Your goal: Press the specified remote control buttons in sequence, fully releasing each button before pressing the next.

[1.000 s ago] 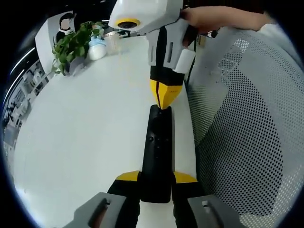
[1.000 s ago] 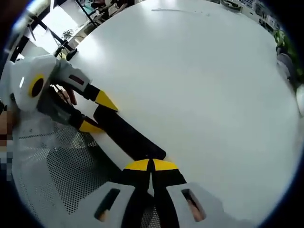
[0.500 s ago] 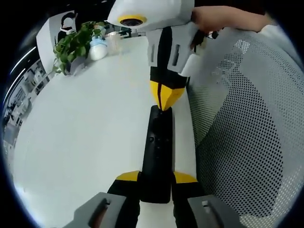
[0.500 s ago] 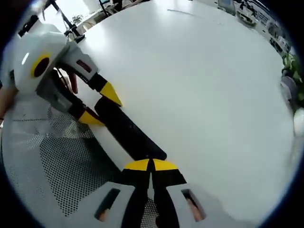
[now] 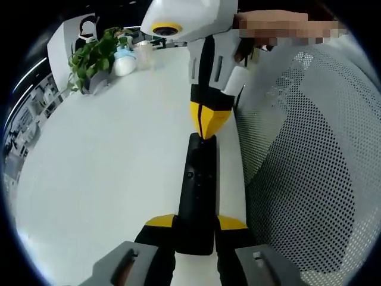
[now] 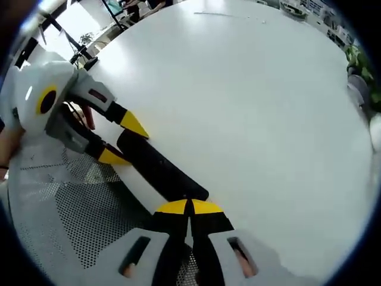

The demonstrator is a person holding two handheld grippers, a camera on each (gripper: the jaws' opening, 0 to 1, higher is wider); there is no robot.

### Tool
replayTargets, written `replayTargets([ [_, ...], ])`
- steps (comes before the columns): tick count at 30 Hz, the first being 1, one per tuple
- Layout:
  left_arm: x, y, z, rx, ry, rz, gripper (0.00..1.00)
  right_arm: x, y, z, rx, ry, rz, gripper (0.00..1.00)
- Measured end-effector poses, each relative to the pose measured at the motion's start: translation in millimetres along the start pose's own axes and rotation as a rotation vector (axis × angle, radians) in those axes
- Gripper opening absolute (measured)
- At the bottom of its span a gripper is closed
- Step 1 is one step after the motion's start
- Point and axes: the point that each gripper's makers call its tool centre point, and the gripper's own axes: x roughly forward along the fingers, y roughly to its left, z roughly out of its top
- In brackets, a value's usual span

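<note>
Fingers of my left gripper [image 5: 195, 221] clamp the black remote [image 5: 198, 190] on the white table [image 5: 107, 155]; right gripper [image 6: 189, 206] fingers sit closed together at its far end. No readable writing.

Black remote [image 5: 198, 190], white table [image 5: 101, 161], yellow-tipped claws [image 6: 189, 207].

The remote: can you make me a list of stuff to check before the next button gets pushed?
1. Remote held steady: ok. The left gripper has its fingers either side of the near end.
2. Right gripper closed for poking: ok. Its yellow fingers are together in a point.
3. Last button fully let go: cannot tell. The tip sits right at the remote's far end; a gap is not clear.
4. Tip over the right button: cannot tell. The buttons are too small to read.
5. Remote on the white table: ok, but close to the edge by the mesh chair.
</note>
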Motion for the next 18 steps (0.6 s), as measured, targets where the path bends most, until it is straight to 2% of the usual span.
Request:
replayTargets([
  [7, 0.1, 0.0, 0.0, -0.003, -0.005, 0.001, 0.25, -0.4, 0.0, 0.1, -0.016, 0.007, -0.009, 0.00],
  [12, 0.1, -0.2, 0.1, -0.004, -0.006, 0.000, 0.25, 0.3, 6.0, -1.0, -0.028, 0.018, 0.014, 0.00],
  [18, 0.2, -0.2, 0.1, -0.003, -0.007, 0.000, 0.25, 0.1, 6.0, 2.2, -0.034, 0.004, 0.013, 0.00],
])
